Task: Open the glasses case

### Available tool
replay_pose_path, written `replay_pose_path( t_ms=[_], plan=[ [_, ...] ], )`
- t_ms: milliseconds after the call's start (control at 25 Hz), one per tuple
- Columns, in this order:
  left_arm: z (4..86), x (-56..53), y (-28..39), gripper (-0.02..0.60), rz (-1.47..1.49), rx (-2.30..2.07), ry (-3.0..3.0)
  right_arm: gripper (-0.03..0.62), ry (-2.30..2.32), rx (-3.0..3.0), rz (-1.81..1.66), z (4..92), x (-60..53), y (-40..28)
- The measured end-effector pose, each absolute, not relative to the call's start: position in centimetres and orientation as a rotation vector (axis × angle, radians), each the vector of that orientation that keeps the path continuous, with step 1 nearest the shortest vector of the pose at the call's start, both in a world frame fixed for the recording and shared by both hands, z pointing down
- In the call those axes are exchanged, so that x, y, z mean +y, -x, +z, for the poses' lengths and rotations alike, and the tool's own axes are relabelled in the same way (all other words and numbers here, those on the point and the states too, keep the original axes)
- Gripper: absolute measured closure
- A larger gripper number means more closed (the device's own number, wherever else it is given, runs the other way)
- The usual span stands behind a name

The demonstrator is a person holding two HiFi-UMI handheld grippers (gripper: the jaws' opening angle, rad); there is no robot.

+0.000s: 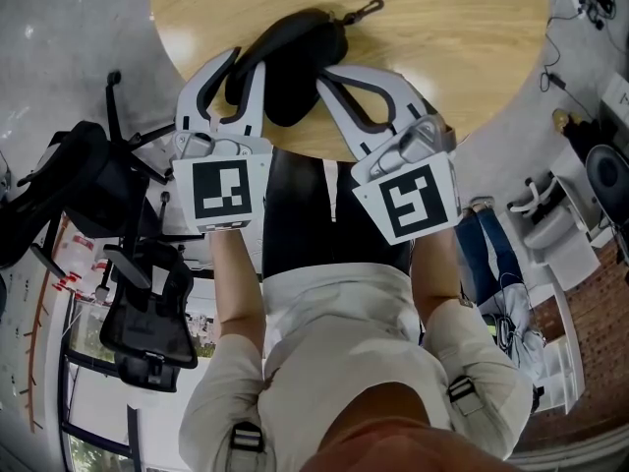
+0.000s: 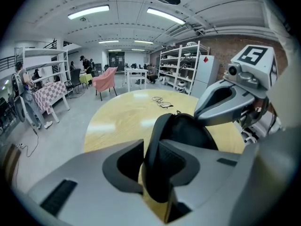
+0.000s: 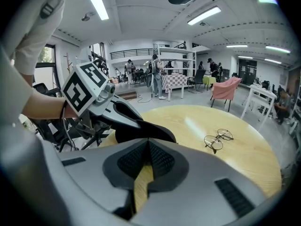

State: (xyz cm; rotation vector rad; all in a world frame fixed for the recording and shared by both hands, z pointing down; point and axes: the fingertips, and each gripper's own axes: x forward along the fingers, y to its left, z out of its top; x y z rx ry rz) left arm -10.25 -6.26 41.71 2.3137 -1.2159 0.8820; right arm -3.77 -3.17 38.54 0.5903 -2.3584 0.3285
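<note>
Two claws meet at the case (image 1: 295,62), which lies near the close edge of the desk (image 1: 442,47), in front of the person. On the left, the left claw (image 1: 244,65) stands narrow and is clamped on the case's left-hand rim. In its own view the black edge fills the gap between the pads, and both press on it.

The case lies on a slant. Its long axis goes from that gripped near-left end away to the far right, where the clip (image 1: 366,10) points out across the desk. So the case lies straight ahead of the left claw and a little leftward of the right one.

On the right, the right claw (image 1: 326,77) has its jaws together with nothing in them (only a sliver of desk shows through the slit). Its tip sits just beside the case's right flank; whether it touches, I cannot tell.

Both hands are about equally near, yet only the left has a hold. I judge the opening turns on drawing that rim across the long axis while the right steadies the body. The glasses (image 3: 218,140) lie well apart, farther out.
</note>
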Motion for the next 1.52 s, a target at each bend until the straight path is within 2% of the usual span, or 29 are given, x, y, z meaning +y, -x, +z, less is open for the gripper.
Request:
replay_pose_path(
  t_ms=[1520],
  plan=[
    [43.0, -7.1, 11.4, 0.494, 0.848, -1.248, -2.240, 0.576, -0.616, -2.352, 0.316, 39.2, -2.5, 3.0]
  ],
)
